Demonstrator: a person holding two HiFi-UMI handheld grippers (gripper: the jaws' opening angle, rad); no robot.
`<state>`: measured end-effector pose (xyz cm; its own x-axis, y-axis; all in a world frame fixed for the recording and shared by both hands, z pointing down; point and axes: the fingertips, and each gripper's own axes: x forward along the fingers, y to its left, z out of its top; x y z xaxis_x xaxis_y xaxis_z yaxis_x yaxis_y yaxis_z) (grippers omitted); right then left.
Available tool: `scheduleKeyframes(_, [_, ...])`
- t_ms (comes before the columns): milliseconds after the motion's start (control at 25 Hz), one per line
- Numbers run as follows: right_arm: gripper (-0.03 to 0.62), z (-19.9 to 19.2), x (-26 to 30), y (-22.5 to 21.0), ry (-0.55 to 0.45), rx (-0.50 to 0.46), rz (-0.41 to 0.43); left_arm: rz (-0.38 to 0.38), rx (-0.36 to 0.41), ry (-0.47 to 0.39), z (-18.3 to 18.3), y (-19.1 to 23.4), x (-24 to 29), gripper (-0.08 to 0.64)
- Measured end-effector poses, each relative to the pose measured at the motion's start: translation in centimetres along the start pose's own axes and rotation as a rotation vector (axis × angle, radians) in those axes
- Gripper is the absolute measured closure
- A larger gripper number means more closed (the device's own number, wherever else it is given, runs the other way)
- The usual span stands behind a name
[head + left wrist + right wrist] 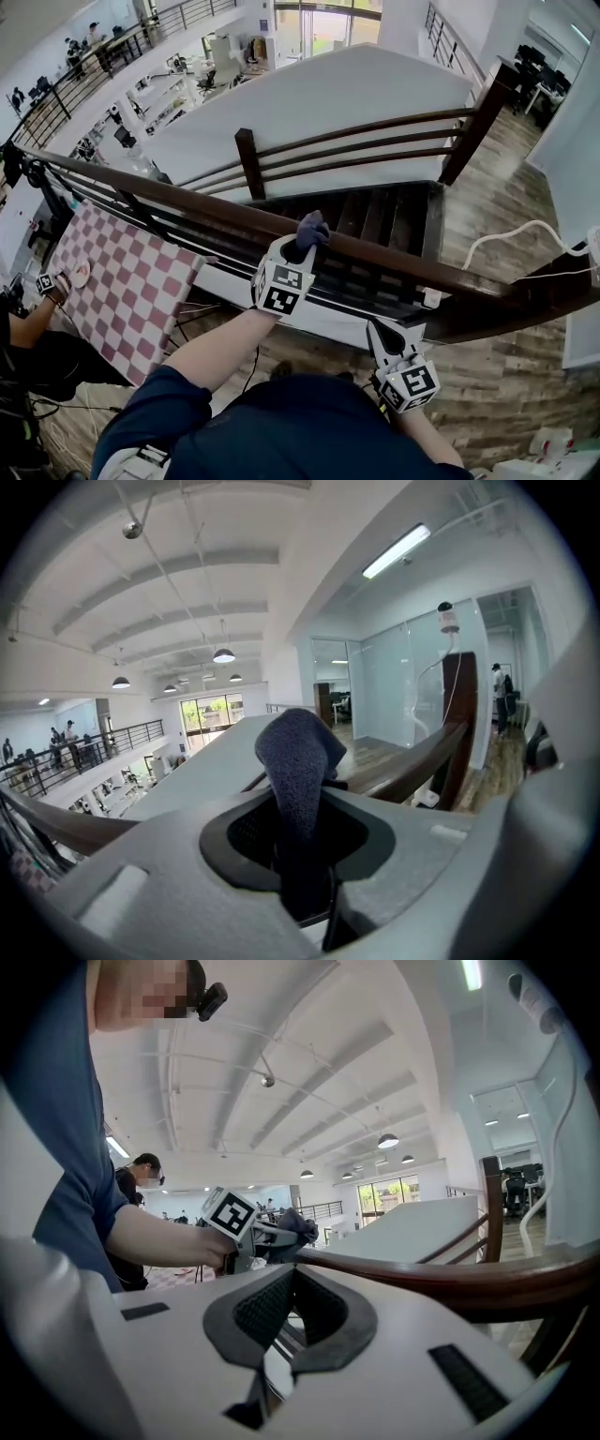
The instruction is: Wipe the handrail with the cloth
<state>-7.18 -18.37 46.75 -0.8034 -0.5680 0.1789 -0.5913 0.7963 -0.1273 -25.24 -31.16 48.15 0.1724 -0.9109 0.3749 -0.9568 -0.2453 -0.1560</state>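
The dark wooden handrail [403, 261] slants across the head view from upper left to lower right. A dark grey-blue cloth [313, 228] lies bunched on top of the rail, and my left gripper [300, 246] is shut on it. In the left gripper view the cloth [298, 761] stands up between the jaws of my left gripper [302, 829], with the handrail [412, 766] just beyond. My right gripper [378, 328] hangs below and to the right of the rail, apart from it. In its own view my right gripper [292, 1290] is shut on nothing, with the handrail [450, 1279] just past its tips.
A staircase [380, 214] drops away behind the rail, with a second railing and post [248, 161] beyond. A red-and-white checked table [122, 281] stands at lower left, where another person's arm [33, 319] reaches. A white cable [511, 232] runs along the wooden floor at right.
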Motion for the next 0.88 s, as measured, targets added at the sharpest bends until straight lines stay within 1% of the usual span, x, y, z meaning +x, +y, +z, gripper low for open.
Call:
scheduleKeyframes(80, [0.581, -0.1, 0.3, 0.5, 0.001, 0.002, 0.0, -0.045, -0.01, -0.037, 1.0, -1.5, -1.5, 0.468])
scheduleKeyframes(280, [0.581, -0.2, 0.7, 1.6, 0.014, -0.004, 0.004, -0.183, -0.043, -0.094, 1.7, -6.0, -4.9, 0.469])
scheduleKeyframes(400, [0.581, -0.3, 0.8, 2.2, 0.024, 0.001, 0.009, -0.265, -0.054, -0.111, 1.6, -8.6, -7.3, 0.468])
scheduleKeyframes(480, [0.581, -0.3, 0.9, 2.5, 0.029, 0.001, 0.015, -0.306, -0.063, -0.117, 1.5, -10.0, -8.8, 0.468])
scheduleKeyframes(600, [0.581, -0.4, 1.2, 2.8, 0.038, -0.009, 0.025, -0.333, -0.085, -0.131, 1.4, -10.8, -10.2, 0.469])
scheduleKeyframes(880, [0.581, -0.3, 1.5, 3.5, 0.042, -0.035, 0.05, -0.347, -0.124, -0.156, 0.4, -11.7, -12.1, 0.469])
